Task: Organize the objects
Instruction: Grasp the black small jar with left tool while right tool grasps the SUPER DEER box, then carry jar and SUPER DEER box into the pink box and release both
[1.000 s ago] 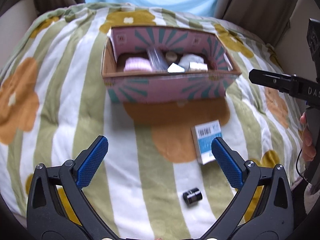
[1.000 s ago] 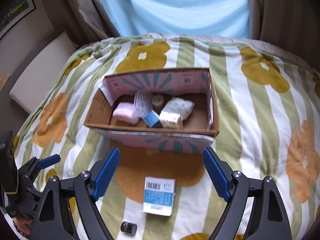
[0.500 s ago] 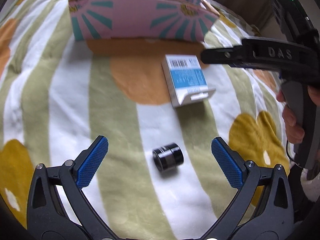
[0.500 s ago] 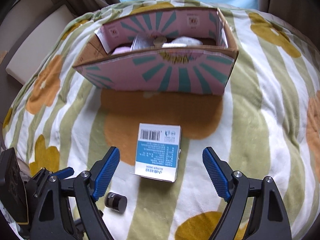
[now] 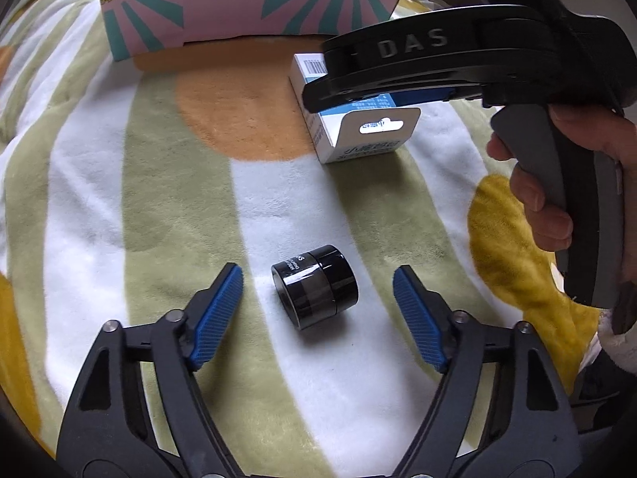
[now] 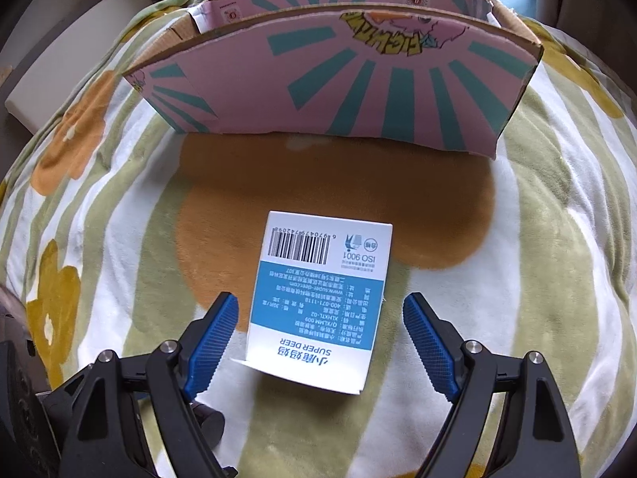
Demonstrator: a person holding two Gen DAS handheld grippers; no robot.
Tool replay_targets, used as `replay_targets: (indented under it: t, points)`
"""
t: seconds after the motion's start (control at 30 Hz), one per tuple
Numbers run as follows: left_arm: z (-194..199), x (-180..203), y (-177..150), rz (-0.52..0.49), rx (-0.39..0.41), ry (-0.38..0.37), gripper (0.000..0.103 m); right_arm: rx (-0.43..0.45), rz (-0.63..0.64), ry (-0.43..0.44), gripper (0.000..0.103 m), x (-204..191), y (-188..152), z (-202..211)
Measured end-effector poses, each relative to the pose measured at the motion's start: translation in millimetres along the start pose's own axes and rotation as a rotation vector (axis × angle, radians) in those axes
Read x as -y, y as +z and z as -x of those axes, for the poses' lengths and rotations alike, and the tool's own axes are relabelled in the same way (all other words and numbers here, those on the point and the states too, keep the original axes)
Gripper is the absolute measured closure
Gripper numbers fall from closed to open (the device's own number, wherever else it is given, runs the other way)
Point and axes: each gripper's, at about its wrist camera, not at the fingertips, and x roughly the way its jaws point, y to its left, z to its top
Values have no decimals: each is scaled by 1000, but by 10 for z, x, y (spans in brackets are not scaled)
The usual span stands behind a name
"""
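A small black jar [image 5: 316, 285] lies on its side on the flowered blanket. My left gripper [image 5: 318, 298] is open, its blue pads on either side of the jar, not touching it. A white and blue carton [image 6: 318, 298] lies flat on the blanket; it also shows in the left wrist view [image 5: 358, 139]. My right gripper [image 6: 320, 334] is open and straddles the carton's near end, pads apart from its sides. The right gripper's body [image 5: 438, 59] shows over the carton in the left wrist view. The pink and teal cardboard box [image 6: 358, 91] stands behind; its contents are hidden.
The striped blanket [image 6: 557, 239] with orange and yellow flowers covers a soft, rounded surface. A white cushion [image 6: 59, 59] lies at the far left edge. A hand [image 5: 557, 183] holds the right gripper's handle at the right of the left wrist view.
Both grippers have come down and forward. The left one has closed in around the jar and narrowed its opening. The right one now straddles the carton. The box's inside has dropped out of sight.
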Motion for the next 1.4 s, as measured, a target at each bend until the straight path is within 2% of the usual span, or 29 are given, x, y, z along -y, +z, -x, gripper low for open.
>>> replay_targets:
  t: [0.33, 0.5, 1.0, 1.27, 1.4]
  points:
    - [-53, 64, 15, -26, -13, 15, 51, -7, -30, -25, 22, 33, -6, -99]
    - [-58, 82, 34, -41, -25, 40, 63, -5, -5, -29, 34, -24, 16, -109]
    - [135, 80, 157, -33, -19, 40, 63, -4, -1, -38, 36, -30, 16, -5]
    - [414, 27, 373, -9, -1, 42, 63, 14, -23, -40, 36, 22, 88, 274]
    - [642, -128, 449, 23, 15, 34, 63, 21, -38, -48, 36, 95, 167, 471]
